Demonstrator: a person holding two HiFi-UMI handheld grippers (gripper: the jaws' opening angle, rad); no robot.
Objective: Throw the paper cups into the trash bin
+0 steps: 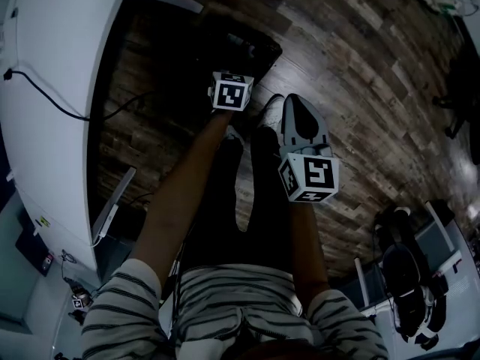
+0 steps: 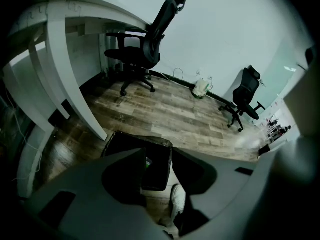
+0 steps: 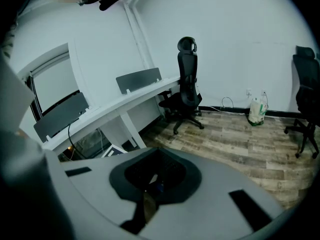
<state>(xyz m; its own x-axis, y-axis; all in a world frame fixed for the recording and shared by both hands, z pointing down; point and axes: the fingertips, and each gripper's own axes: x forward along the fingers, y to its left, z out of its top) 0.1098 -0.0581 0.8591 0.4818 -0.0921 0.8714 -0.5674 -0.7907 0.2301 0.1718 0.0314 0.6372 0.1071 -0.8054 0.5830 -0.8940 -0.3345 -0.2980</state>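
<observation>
Partly open left claw above the trash bin — right claw closed

Directly along its own view, the left claw (image 2: 159,156) is seen with its jaws standing a moderate gap apart; nothing is gripped and nothing is touched by the pads. Through that gap the black trash bin (image 2: 142,138) is framed, set on the wooden floor (image 2: 175,109) near a leg of the white counter (image 2: 90,4). Inside the bin a small greenish object (image 2: 148,162) is caught — too small and dim for it to be said whether it is a paper cup. A white shoe (image 2: 177,199) is shown on the floor just beside the bin's nearer wall, below the jaws.

In the right gripper view the right claw (image 3: 155,154) is shown with its jaws brought together, so that the dark hollows of the two pads form one closed ring. Only a thin slit is left low down, and floor is glimpsed through it. A pale sliver and a bluish speck are seen within the hollow, but what they are cannot be made out.

From the head view both claws are seen held out in front of the person. The left marker cube (image 1: 230,94) is placed further forward, and the right marker cube (image 1: 309,177) nearer the body. A black office chair (image 2: 145,49) is seen by the counter.
</observation>
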